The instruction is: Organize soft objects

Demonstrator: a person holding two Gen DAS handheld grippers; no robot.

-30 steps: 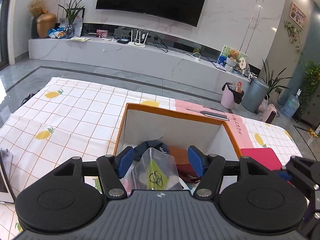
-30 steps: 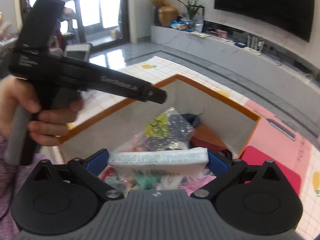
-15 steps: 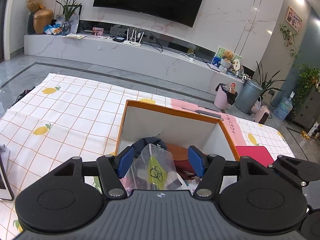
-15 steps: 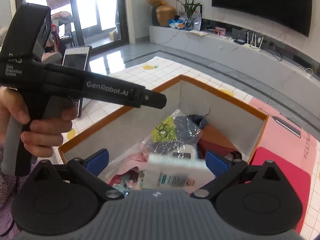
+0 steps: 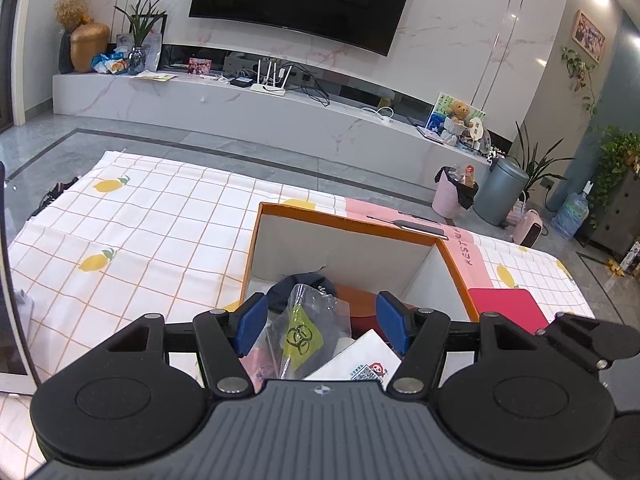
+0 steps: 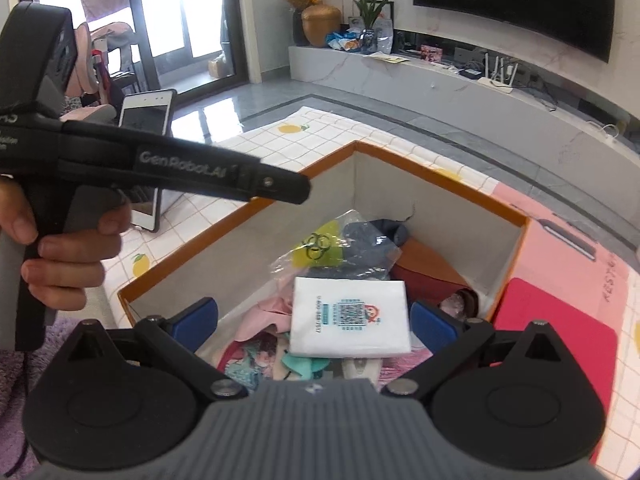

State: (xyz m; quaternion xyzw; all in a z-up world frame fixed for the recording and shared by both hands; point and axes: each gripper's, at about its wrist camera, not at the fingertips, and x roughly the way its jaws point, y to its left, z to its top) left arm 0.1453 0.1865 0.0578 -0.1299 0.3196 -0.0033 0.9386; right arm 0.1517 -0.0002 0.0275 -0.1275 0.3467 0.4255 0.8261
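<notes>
An orange-rimmed cardboard box [image 6: 440, 184] [image 5: 340, 220] stands on the lemon-print cloth and holds several soft things. A white tissue pack [image 6: 350, 316] [image 5: 360, 364] lies flat on top of the pile, free of any finger. Behind it lie a clear bag with a yellow biohazard label [image 6: 320, 244] [image 5: 300, 334], a dark blue cloth [image 6: 372, 240] and pink fabric [image 6: 272, 308]. My right gripper [image 6: 314, 320] is open above the box, jaws either side of the pack. My left gripper [image 5: 322, 322] is open and empty over the box's near edge.
A phone [image 6: 146, 152] lies on the cloth to the left of the box. A red mat [image 6: 560, 328] and a pink mat [image 5: 472, 256] lie to its right. Beyond the cloth are grey floor and a TV bench [image 5: 240, 100].
My right gripper opened and let go of the tissue pack, which dropped flat onto the pile in the box. Both grippers rose and pulled back slightly.
</notes>
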